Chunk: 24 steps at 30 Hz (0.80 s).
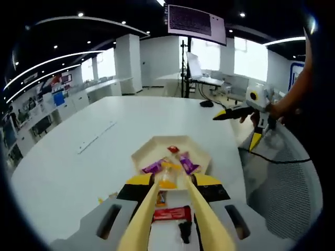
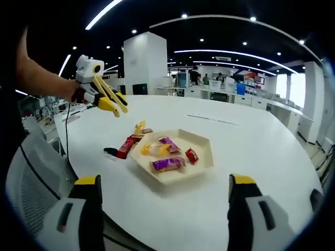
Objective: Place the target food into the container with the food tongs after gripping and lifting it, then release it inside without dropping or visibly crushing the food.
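Target food: I see an orange-and-clear wrapped candy (image 1: 168, 178) lying in the tray, between the tong tips.
Tongs: my cream food tongs (image 1: 172, 209) reach from the left gripper (image 1: 170, 184); tips narrowed beside the candy, contact I cannot tell.
Container: beige hexagonal tray (image 2: 201, 140) on the white tabletop (image 2: 251, 141), also holding purple wrappers (image 2: 167, 163) and a small red one (image 2: 191, 155).
Loose sweets: a red bar (image 2: 125, 147) just beside the tray.
Right gripper: my right gripper (image 2: 165, 196) has its fingers (image 2: 88, 196) spread wide, holding nothing, near the tray.
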Each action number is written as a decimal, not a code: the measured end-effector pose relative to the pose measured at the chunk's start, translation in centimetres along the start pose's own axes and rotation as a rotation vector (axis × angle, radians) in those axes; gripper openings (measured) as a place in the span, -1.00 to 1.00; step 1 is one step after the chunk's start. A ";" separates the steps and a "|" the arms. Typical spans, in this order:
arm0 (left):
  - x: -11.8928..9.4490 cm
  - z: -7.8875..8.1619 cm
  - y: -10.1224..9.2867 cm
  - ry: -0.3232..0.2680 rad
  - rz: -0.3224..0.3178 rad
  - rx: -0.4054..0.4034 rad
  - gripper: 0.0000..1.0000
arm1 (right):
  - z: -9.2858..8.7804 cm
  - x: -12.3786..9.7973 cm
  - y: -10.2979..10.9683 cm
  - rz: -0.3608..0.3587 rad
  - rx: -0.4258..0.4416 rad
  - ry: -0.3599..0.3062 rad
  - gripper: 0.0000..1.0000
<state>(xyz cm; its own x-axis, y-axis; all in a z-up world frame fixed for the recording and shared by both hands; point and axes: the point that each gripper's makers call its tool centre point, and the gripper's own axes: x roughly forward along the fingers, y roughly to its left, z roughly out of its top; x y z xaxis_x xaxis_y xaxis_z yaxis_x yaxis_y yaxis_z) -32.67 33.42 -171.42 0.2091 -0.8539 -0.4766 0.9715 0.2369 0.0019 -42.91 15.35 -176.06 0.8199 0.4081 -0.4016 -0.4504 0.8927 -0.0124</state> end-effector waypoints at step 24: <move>-0.9 -5.4 -0.8 0.010 0.067 -0.005 -0.53 | -0.4 0.0 0.2 0.006 0.003 0.022 0.99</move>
<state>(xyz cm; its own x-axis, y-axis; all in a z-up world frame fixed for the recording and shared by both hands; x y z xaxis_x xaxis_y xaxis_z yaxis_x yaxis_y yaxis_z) -34.26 36.52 -175.69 0.2727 -0.8316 -0.4839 0.9548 0.2958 0.0296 -43.09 15.44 -176.41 0.8091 0.4091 -0.4220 -0.4543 0.8908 -0.0076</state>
